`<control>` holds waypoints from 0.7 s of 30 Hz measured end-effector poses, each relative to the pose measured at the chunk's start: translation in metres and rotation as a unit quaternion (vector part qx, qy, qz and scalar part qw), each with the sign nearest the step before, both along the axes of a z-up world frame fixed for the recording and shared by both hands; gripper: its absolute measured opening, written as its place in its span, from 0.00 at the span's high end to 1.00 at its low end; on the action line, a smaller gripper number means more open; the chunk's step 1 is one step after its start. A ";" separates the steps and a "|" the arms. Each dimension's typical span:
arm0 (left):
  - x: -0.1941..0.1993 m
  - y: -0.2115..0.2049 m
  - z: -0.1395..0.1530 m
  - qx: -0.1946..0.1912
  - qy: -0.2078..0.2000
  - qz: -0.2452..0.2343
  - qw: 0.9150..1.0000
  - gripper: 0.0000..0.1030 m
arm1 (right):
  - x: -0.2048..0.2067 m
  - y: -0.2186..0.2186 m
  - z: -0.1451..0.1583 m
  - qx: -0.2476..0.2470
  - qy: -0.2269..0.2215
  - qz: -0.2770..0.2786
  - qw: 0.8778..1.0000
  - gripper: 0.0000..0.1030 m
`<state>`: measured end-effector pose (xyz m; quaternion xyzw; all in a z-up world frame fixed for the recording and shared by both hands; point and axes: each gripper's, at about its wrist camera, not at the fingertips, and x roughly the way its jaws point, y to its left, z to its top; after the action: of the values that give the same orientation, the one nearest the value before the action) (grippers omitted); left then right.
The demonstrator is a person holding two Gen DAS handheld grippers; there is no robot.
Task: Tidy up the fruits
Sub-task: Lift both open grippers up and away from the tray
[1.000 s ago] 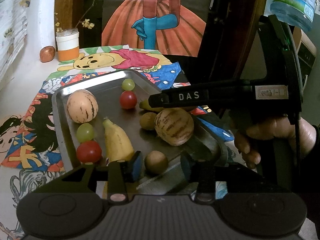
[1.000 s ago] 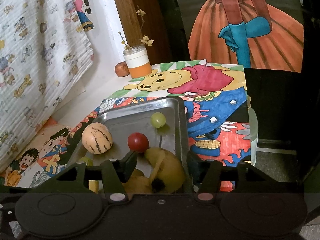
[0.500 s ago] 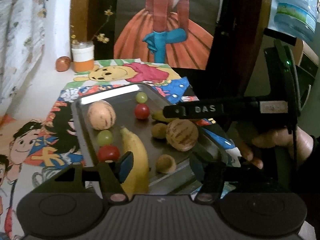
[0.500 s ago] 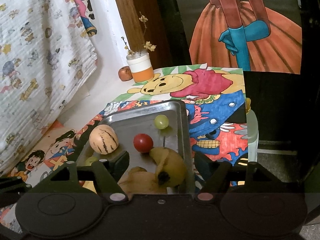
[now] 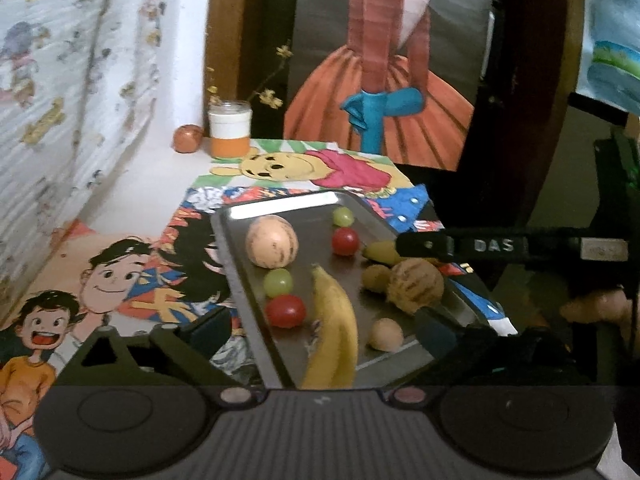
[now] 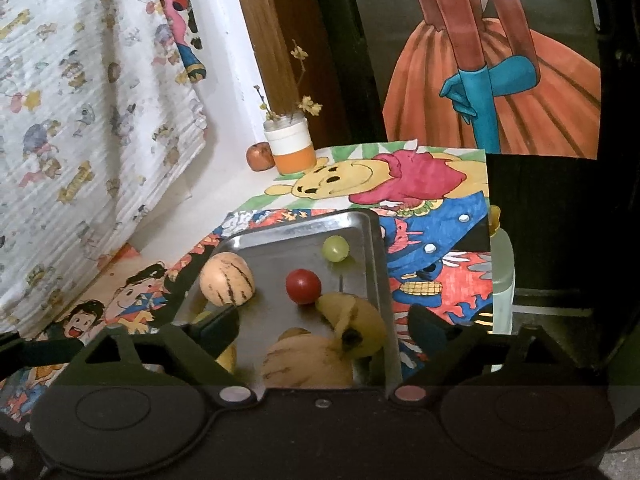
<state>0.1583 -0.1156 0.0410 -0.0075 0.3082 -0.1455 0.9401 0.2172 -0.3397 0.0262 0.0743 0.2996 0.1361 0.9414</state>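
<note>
The shallow rectangular steel tray [image 5: 256, 280] sits on the counter [image 5: 152, 200] over bright cartoon-printed paper sheets [image 5: 120, 288], and every fruit lies inside its rim; the left tool [image 5: 320, 334] hangs over the tray's near edge with its jaws opening, spread wide and gripping nothing, the long yellow banana [image 5: 334, 332] lying loose between them with its stalk end towards the camera; just left of that banana are a round red tomato [image 5: 285, 311] and, beyond it, a pale green grape [image 5: 278, 282], both touching or nearly so; farther into the tray a round beige melon with dark stripes [image 5: 272, 246] rests near the left rim, with a second red tomato [image 5: 345, 241] and a second green grape [image 5: 343, 216] towards the far right corner; along the tray's right side a second striped beige melon [image 5: 416, 286] lies against a small brown kiwi-like fruit [image 5: 376, 278], and another small brown fruit [image 5: 386, 334] sits alone by the near rim; the right tool [image 6: 324, 326] (seen from the left camera as a black bar marked DAS over the tray's right rim) is likewise opening, wide apart and empty, above a short, curved yellow banana [image 6: 360, 320] beside the right rim; beyond the tray's far end stand a white and orange jar with dried sprigs [image 5: 230, 134] and a small reddish-brown fruit [image 5: 187, 139].
</note>
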 end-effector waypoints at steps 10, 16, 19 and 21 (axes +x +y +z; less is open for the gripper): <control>-0.014 0.011 0.009 -0.010 -0.016 0.027 0.999 0.00 | -0.023 0.003 0.011 -0.006 -0.013 0.000 1.000 0.03; -0.025 0.016 0.013 -0.011 -0.026 0.039 0.999 0.00 | -0.038 0.003 0.018 -0.007 -0.022 -0.002 1.000 0.01; -0.030 0.018 0.014 -0.012 -0.030 0.044 0.999 0.00 | -0.044 0.003 0.020 -0.007 -0.025 -0.003 1.000 0.01; -0.033 0.019 0.015 -0.012 -0.033 0.046 0.998 0.00 | -0.049 0.003 0.021 -0.006 -0.028 -0.003 1.000 0.01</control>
<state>0.1255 -0.0965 0.0565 -0.0280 0.2750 -0.1056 0.9552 0.1684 -0.3366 0.0475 0.0654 0.2739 0.1333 0.9502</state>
